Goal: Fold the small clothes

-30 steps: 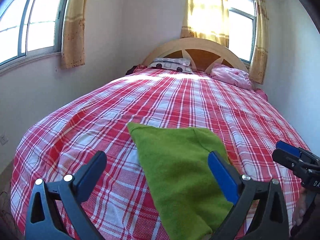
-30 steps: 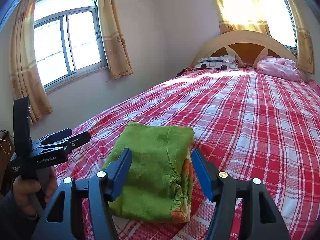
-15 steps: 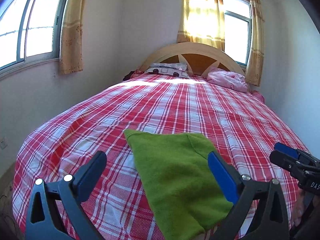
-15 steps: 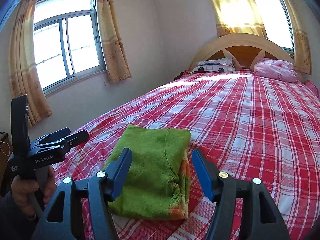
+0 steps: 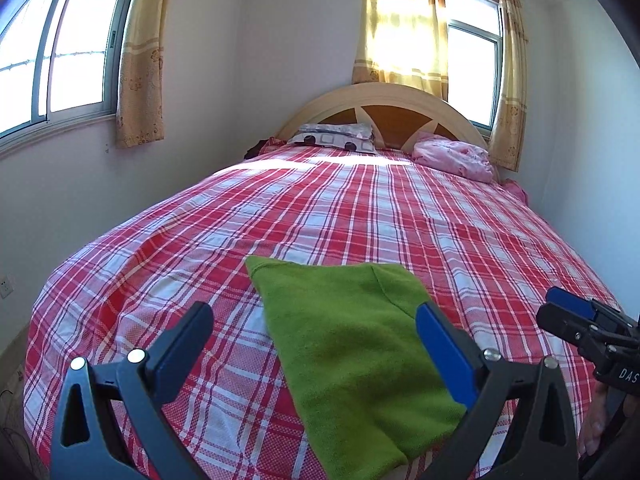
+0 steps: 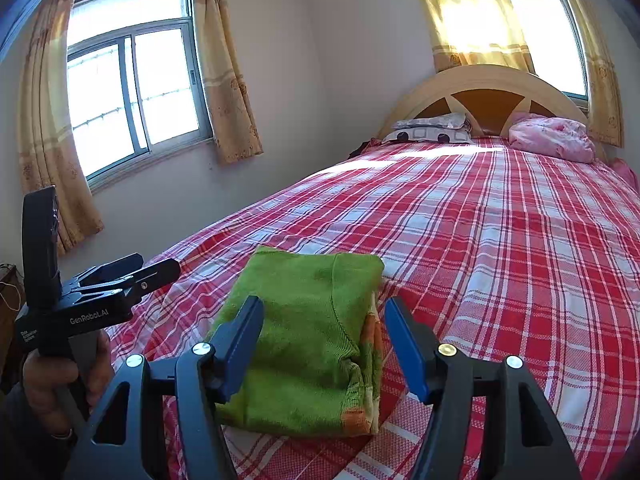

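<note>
A green knit garment (image 5: pixel 352 344) lies folded into a compact rectangle near the foot of the bed; in the right wrist view (image 6: pixel 308 344) orange trim shows at its right edge. My left gripper (image 5: pixel 316 344) is open and empty, held above and short of the garment. My right gripper (image 6: pixel 324 340) is open and empty, its fingers either side of the garment's near end without touching it. The right gripper shows at the left wrist view's right edge (image 5: pixel 576 320). The left gripper shows at the right wrist view's left (image 6: pixel 100 292), held in a hand.
The bed has a red and white plaid cover (image 5: pixel 360 208). A patterned pillow (image 5: pixel 336 136) and a pink bundle (image 5: pixel 452 156) lie by the arched wooden headboard (image 5: pixel 384 100). A wall with a curtained window (image 6: pixel 132 92) runs along the bed's left side.
Both grippers have drawn back and tilted up slightly, so the garment sits a little lower in both views. The garment has not moved. Both grippers stay open.
</note>
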